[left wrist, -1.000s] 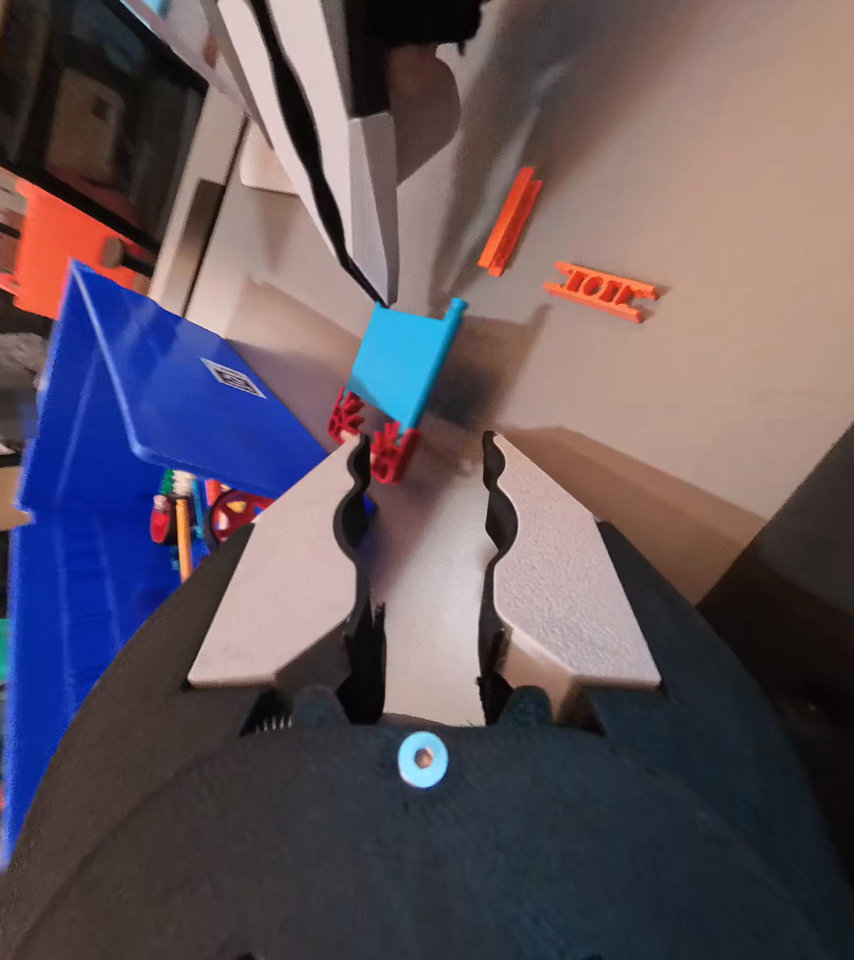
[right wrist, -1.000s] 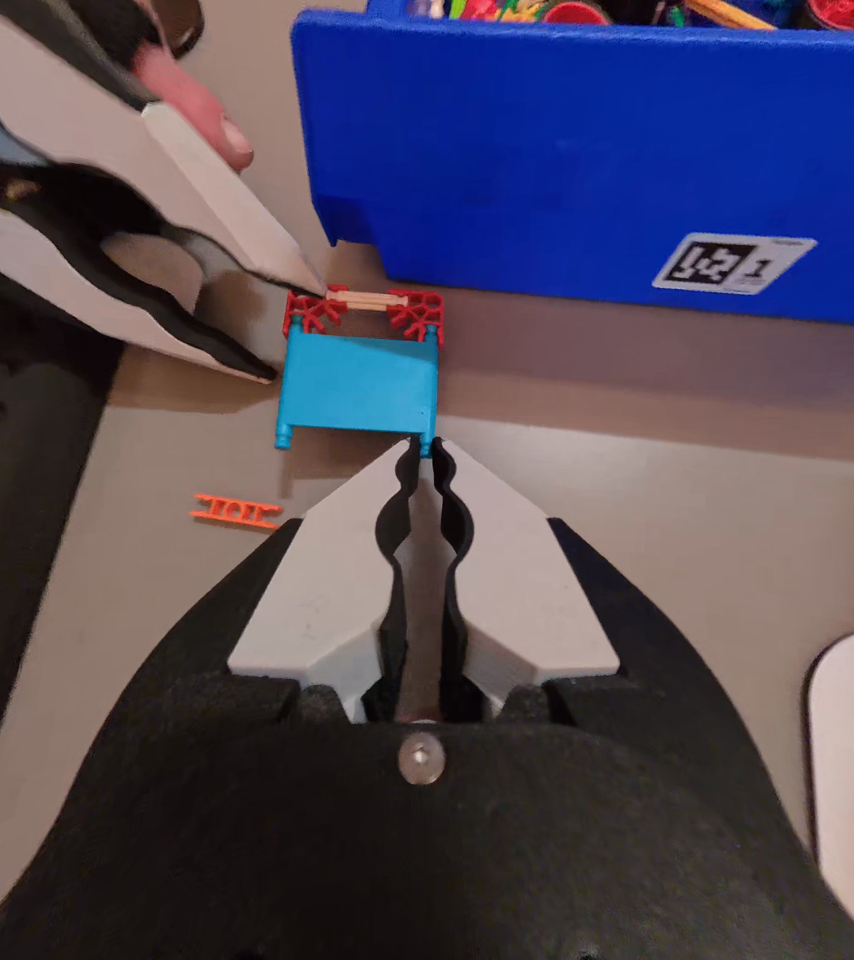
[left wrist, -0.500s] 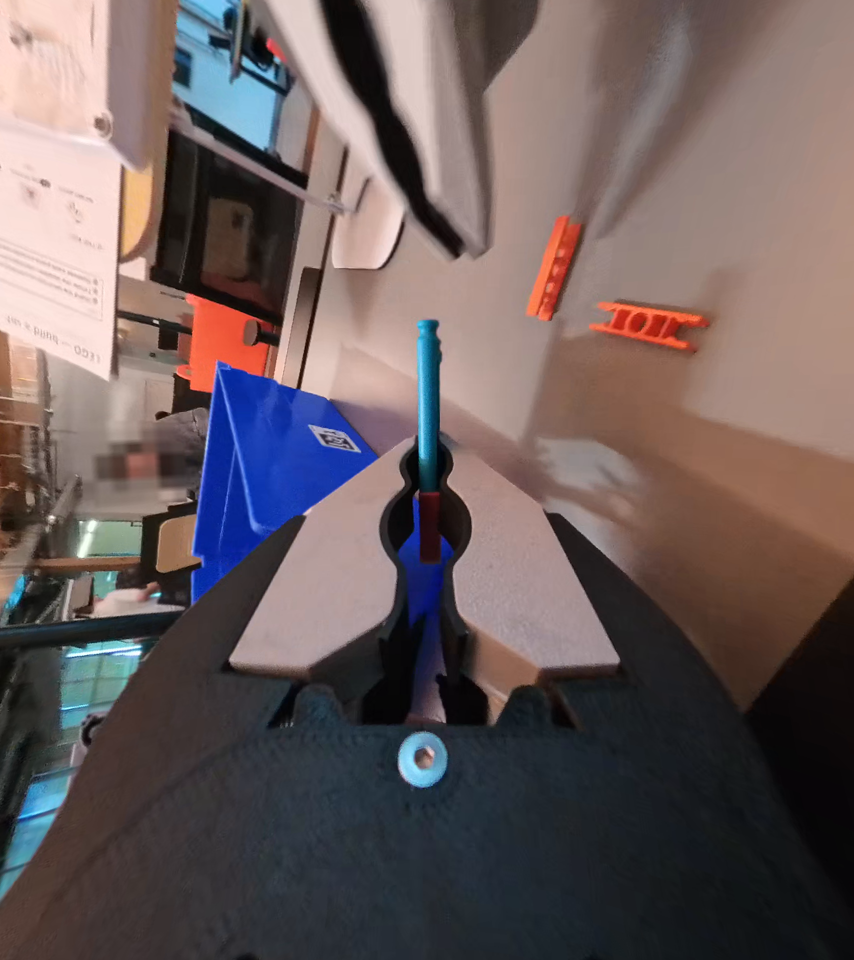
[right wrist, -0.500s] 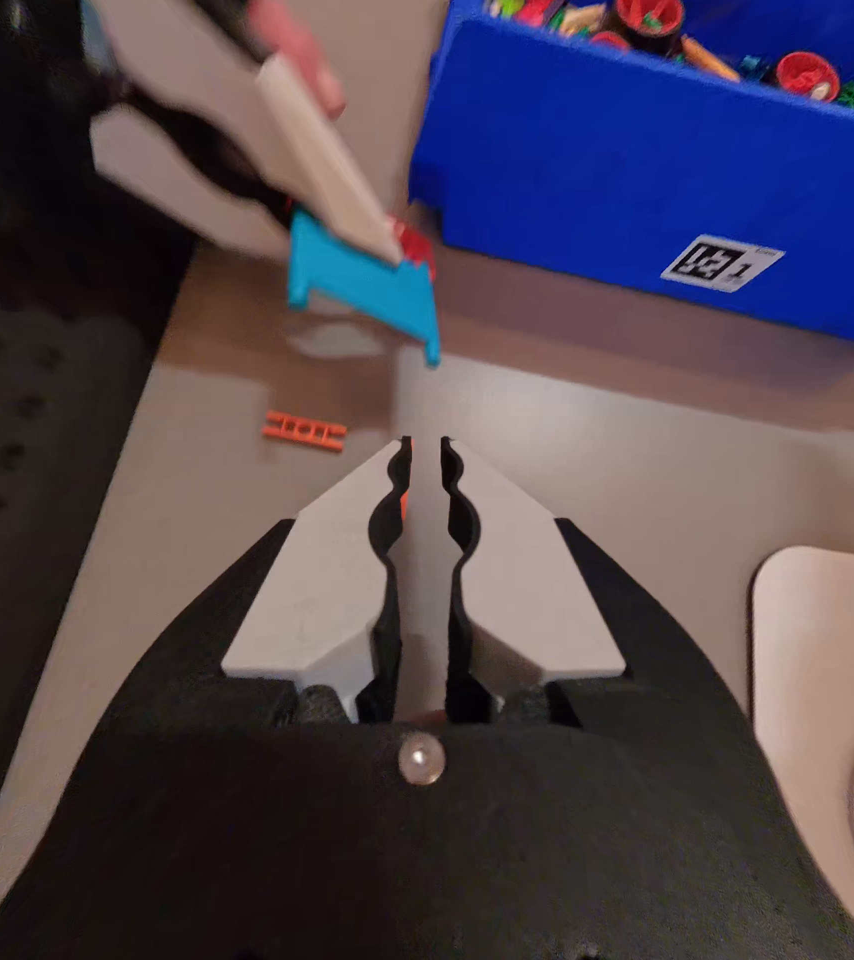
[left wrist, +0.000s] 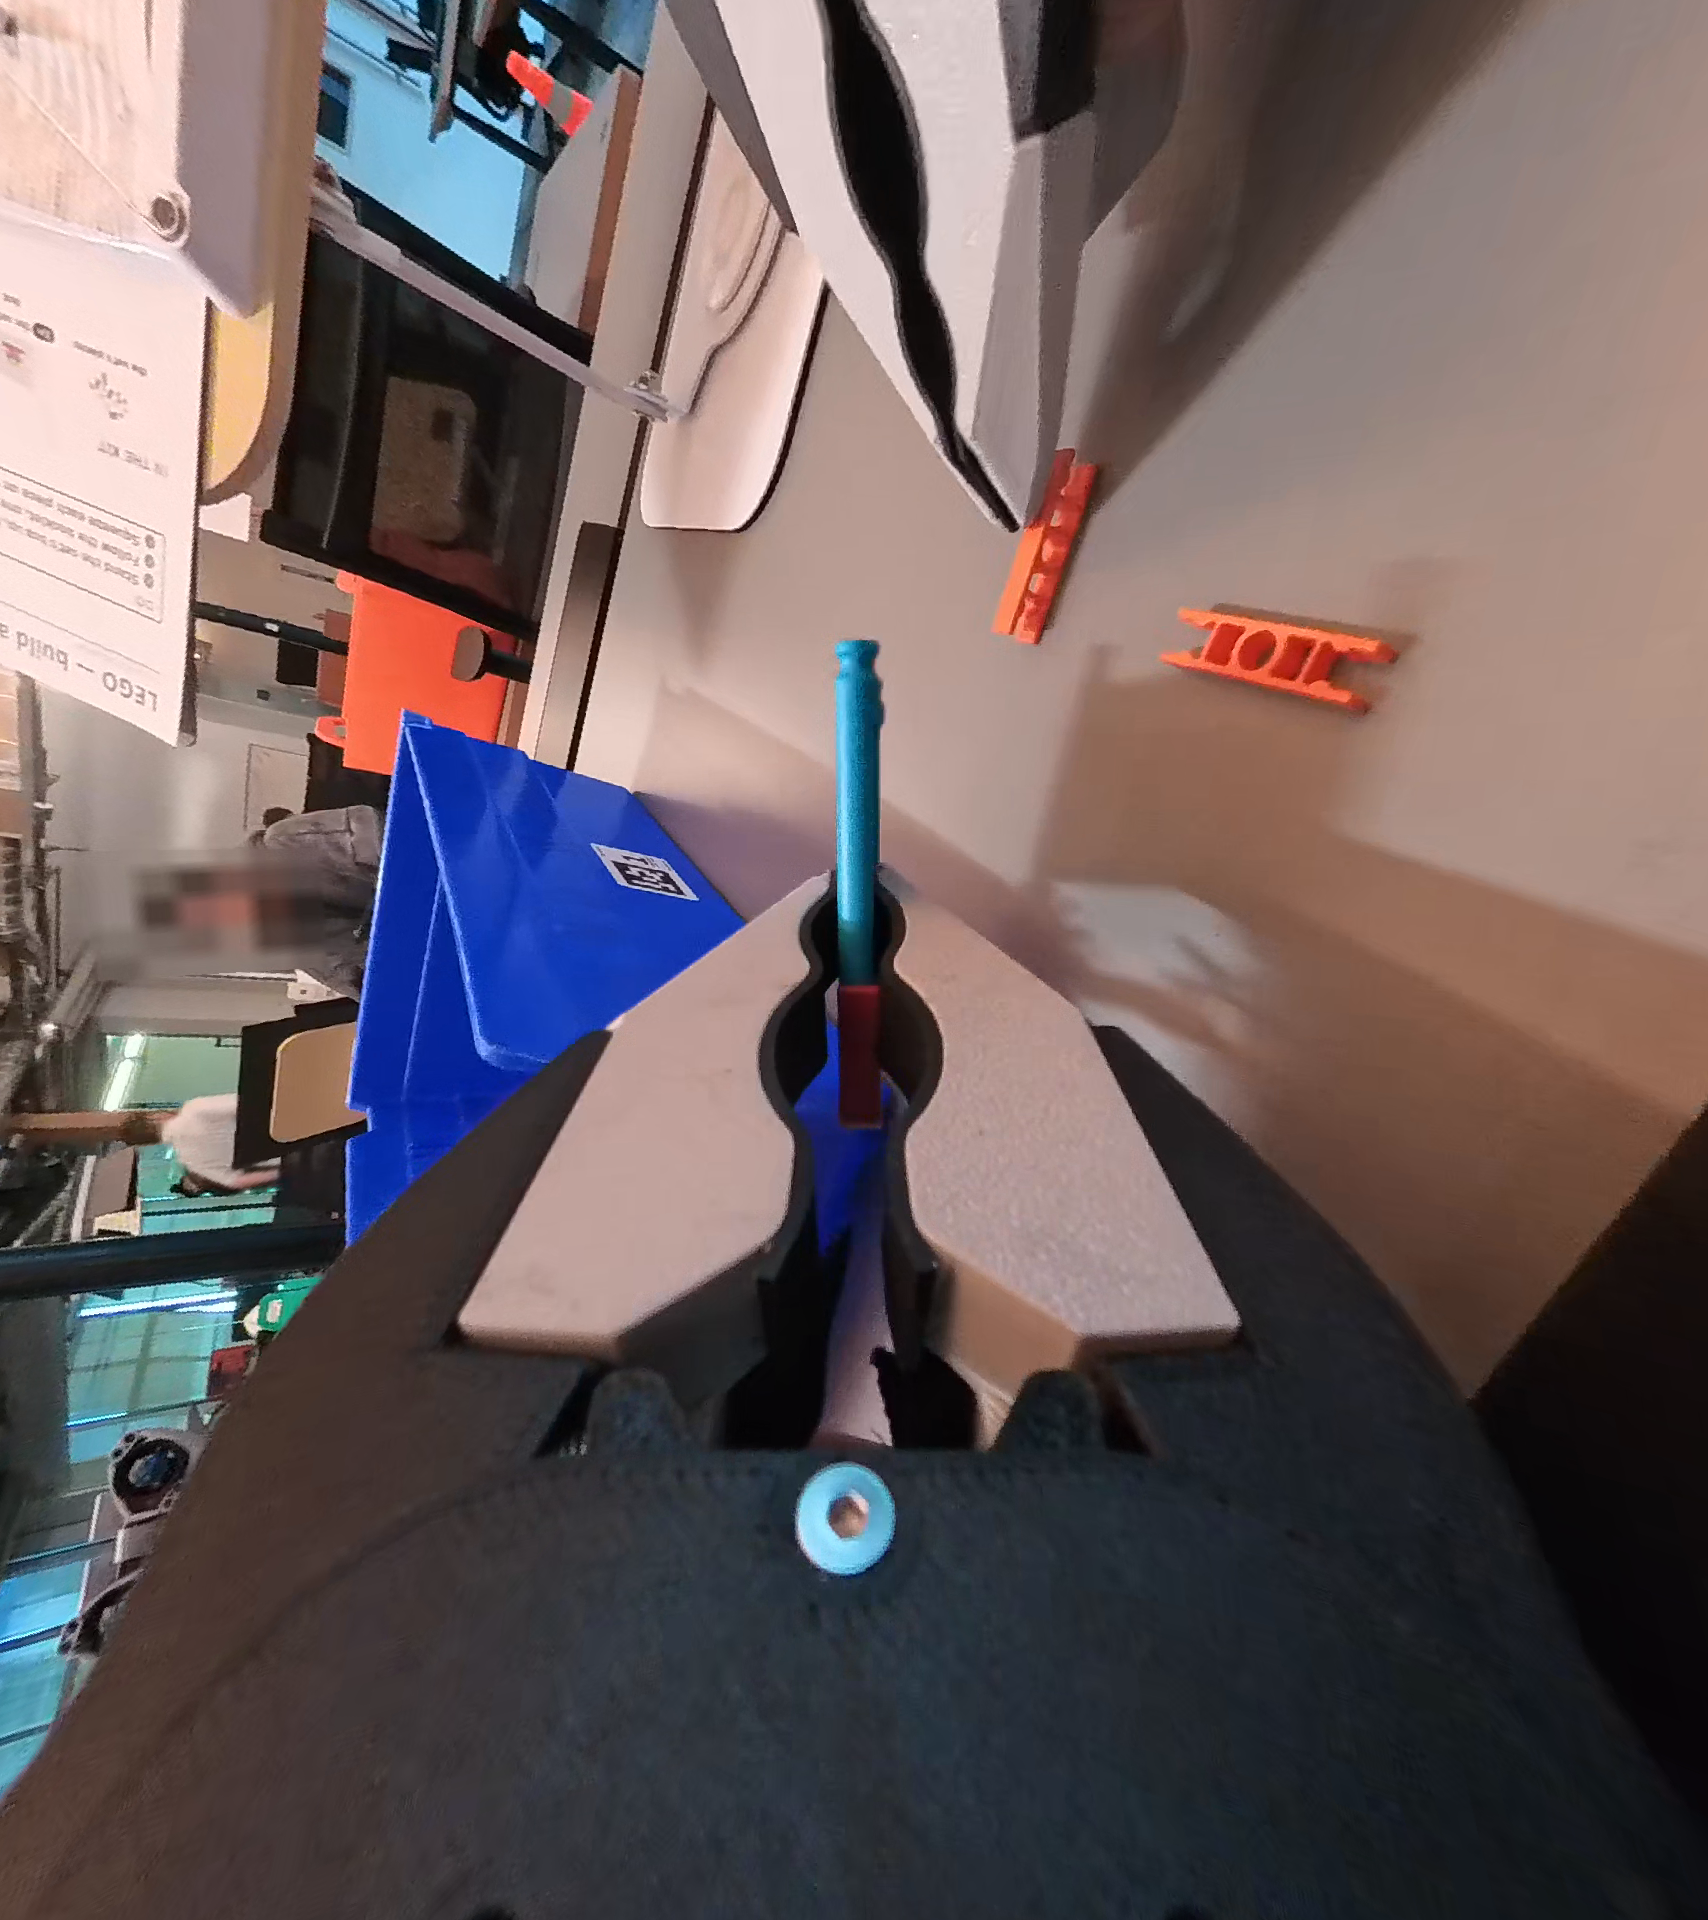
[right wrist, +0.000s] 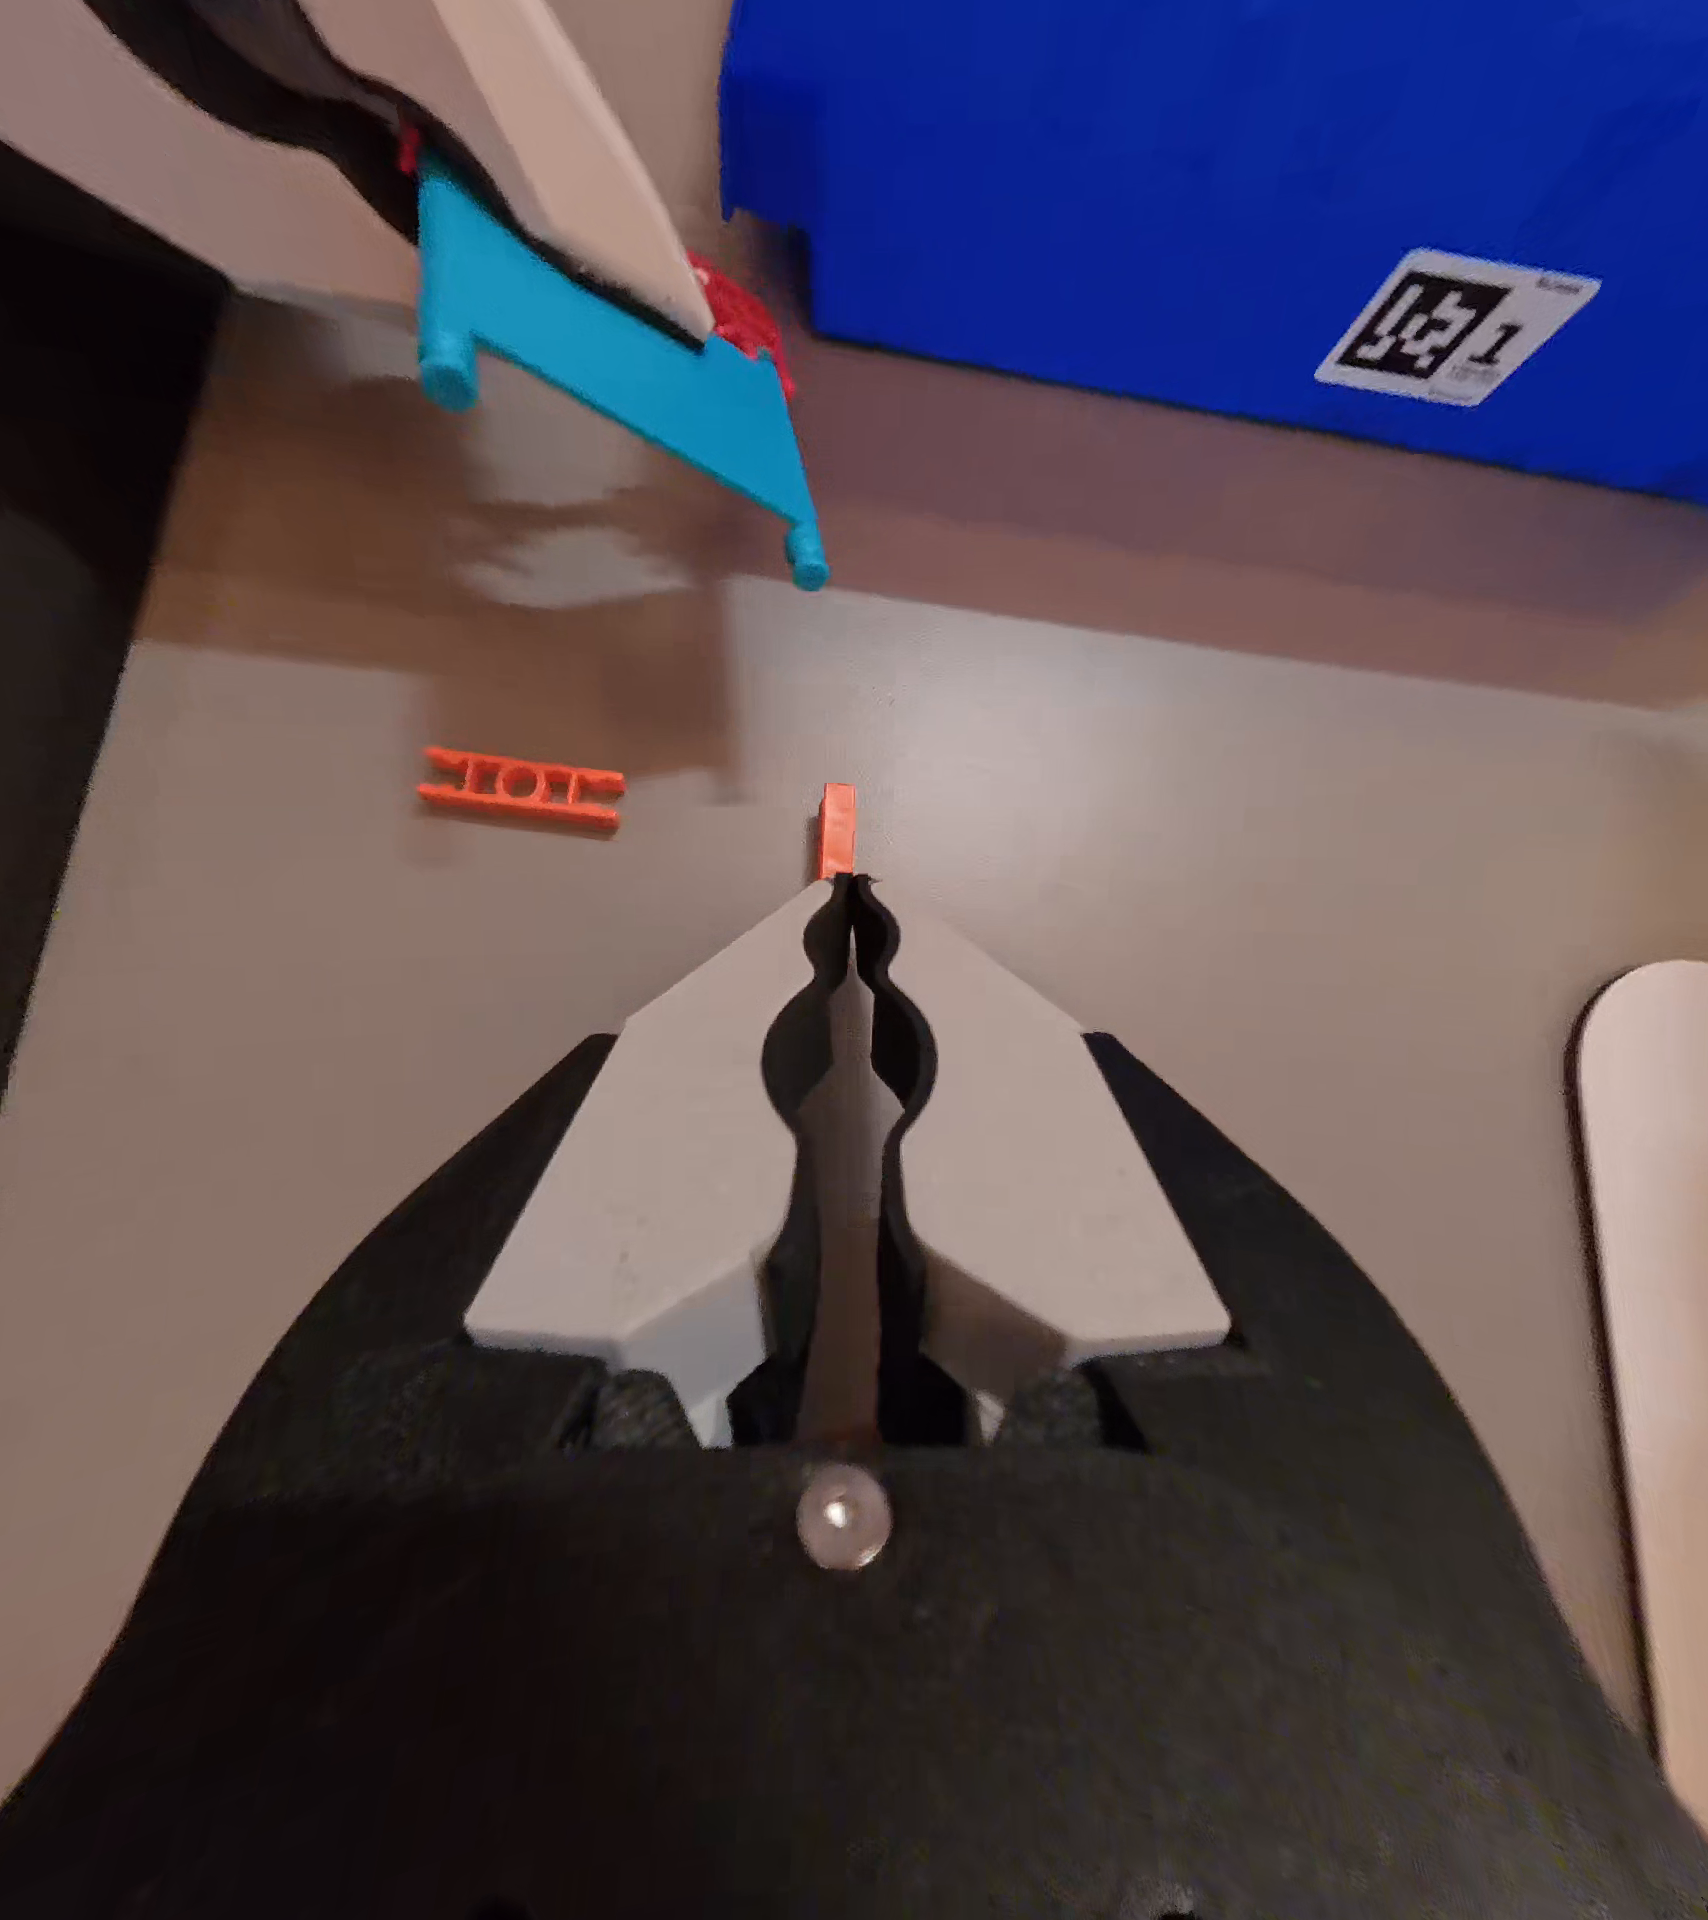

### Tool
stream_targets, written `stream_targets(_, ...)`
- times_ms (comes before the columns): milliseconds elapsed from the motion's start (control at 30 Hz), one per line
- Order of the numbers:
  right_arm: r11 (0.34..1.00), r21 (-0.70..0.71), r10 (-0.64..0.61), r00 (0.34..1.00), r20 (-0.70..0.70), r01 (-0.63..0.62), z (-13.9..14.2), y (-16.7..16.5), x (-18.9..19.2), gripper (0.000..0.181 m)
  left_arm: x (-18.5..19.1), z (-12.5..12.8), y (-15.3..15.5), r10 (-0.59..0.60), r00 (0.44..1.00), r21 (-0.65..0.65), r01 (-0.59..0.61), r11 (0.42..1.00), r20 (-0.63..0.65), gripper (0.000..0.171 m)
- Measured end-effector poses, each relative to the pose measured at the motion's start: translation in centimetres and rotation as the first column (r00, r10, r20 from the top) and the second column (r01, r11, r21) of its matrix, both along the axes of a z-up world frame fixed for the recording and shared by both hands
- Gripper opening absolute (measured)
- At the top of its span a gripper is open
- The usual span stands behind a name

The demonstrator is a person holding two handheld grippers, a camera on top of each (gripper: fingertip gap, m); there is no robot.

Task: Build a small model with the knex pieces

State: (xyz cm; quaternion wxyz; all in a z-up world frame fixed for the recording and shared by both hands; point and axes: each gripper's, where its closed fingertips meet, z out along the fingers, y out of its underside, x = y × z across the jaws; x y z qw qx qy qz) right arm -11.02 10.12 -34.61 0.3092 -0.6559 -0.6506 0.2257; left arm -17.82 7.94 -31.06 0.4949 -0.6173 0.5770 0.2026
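Right gripper [right wrist: 845,883] pinches a small orange plastic rod [right wrist: 837,828] just above the beige tabletop [right wrist: 1193,831], while left gripper [left wrist: 855,914] clamps a flat teal plastic panel [right wrist: 611,353] with red snowflake-shaped connectors [right wrist: 741,312], blue plastic bin [right wrist: 1245,187] beyond.

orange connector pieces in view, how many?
2. One orange connector is pinched at the right gripper tips; the other orange connector lies flat on the table. The bin may hide more.
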Motion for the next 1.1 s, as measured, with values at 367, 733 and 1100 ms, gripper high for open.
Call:
stream_targets(367, 0.996, 0.080, 0.040, 0.999, -0.014, -0.038, -0.4, -0.9, -0.6, 0.000, 0.5, -0.3, 0.1, -0.011, 1.000, -0.007, 0.011, 1.000, 0.022, 0.000)
stream_targets(733, 0.988, -0.063, -0.139, 0.990, 0.000, 0.139, 0.2, -1.6, -1.7, 0.030, 0.0, -0.7, 0.1, 0.006, 0.998, -0.015, -0.005, 1.000, 0.055, 0.000)
stream_targets(1100, 0.992, 0.122, 0.023, 0.995, 0.095, -0.035, -0.4, -2.2, -1.8, 0.009, 0.4, -1.0, 0.0, -0.007, 0.998, -0.026, 0.009, 1.000, 0.068, 0.000)
